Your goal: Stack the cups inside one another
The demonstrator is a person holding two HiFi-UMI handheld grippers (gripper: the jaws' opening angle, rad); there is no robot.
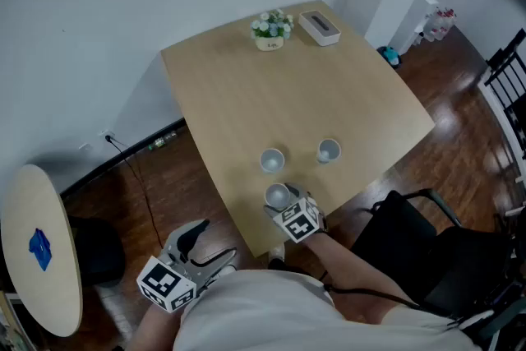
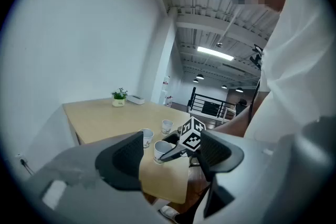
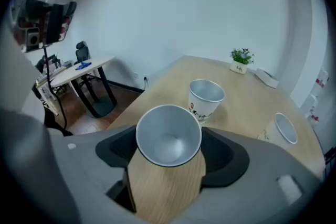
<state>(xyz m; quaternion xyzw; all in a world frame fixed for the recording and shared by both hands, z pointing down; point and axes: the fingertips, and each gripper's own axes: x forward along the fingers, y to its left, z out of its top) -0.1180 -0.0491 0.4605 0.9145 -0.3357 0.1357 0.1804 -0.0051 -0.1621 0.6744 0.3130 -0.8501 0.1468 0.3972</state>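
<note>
Near the tabletop (image 1: 246, 94) edge, my right claw (image 3: 169, 150) gripped one cup (image 3: 168, 136).
Next cup (image 3: 206, 97) stood upright just ahead (slightly right); left claw (image 2: 170, 157) hung open, empty.

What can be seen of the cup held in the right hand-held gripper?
It is a white tapered paper cup, silvery-grey inside and empty, its round mouth open toward the gripper's camera. The right hand-held gripper clamps it, one dark pad on each side of its wall. It is at the near edge of the light wooden table, apart from the two other white paper cups behind it. Whether its base touches the table cannot be told.
</note>
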